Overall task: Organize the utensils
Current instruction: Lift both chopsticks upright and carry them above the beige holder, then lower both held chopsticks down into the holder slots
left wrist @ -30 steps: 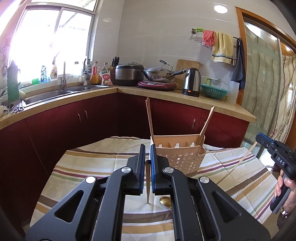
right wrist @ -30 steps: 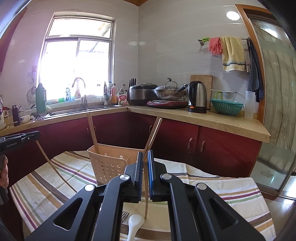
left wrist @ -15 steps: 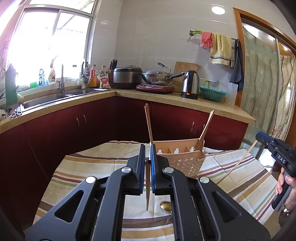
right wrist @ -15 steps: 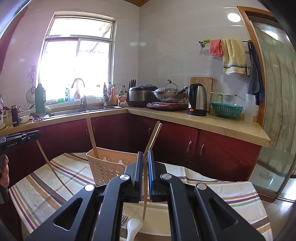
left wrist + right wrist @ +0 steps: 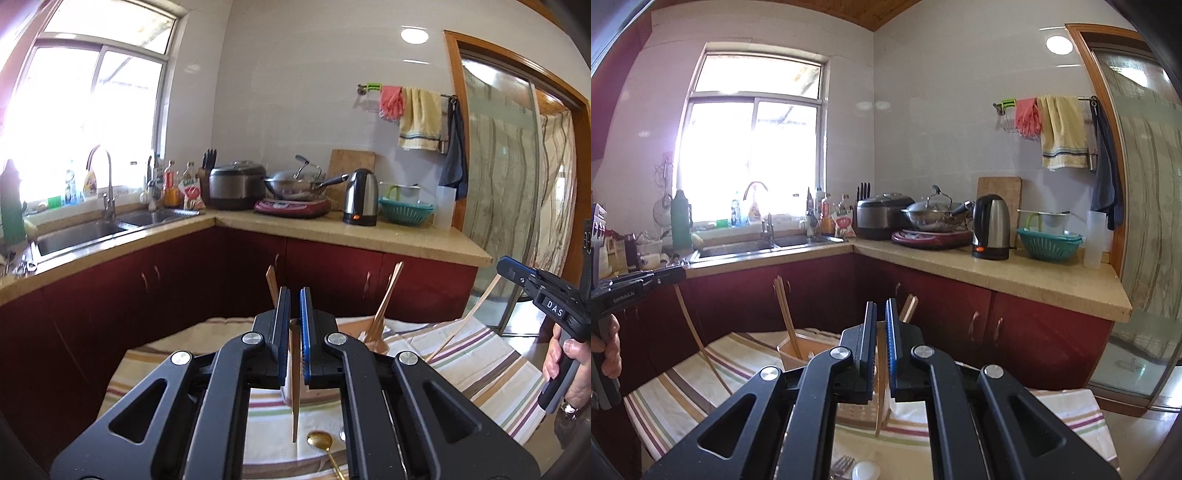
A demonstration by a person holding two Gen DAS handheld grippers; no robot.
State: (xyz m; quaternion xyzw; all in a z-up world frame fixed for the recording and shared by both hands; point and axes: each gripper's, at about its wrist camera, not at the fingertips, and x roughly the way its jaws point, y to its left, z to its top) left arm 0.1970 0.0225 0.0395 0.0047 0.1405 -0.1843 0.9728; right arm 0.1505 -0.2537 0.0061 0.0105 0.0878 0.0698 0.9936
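My left gripper (image 5: 294,295) is shut on a wooden chopstick (image 5: 294,398) that hangs point-down above the striped tablecloth (image 5: 476,354). My right gripper (image 5: 881,308) is shut on another wooden chopstick (image 5: 881,402), also hanging down. The beige perforated utensil basket (image 5: 801,350) stands behind both grippers, with chopsticks (image 5: 785,317) leaning in its left and right ends (image 5: 386,302). A gold spoon (image 5: 320,441) lies below the left gripper. A fork (image 5: 840,465) and a white spoon (image 5: 866,470) lie below the right gripper. Each gripper shows in the other's view (image 5: 539,291) (image 5: 639,280).
The table stands in front of dark red kitchen cabinets (image 5: 184,280). The counter holds a sink (image 5: 81,232), rice cooker (image 5: 236,184), wok, kettle (image 5: 360,199) and green colander (image 5: 1049,243). A glass door (image 5: 498,192) is at the right.
Both grippers have risen with their chopsticks, so the basket sits lower in both views and is now largely hidden behind the fingers. Both stay shut.
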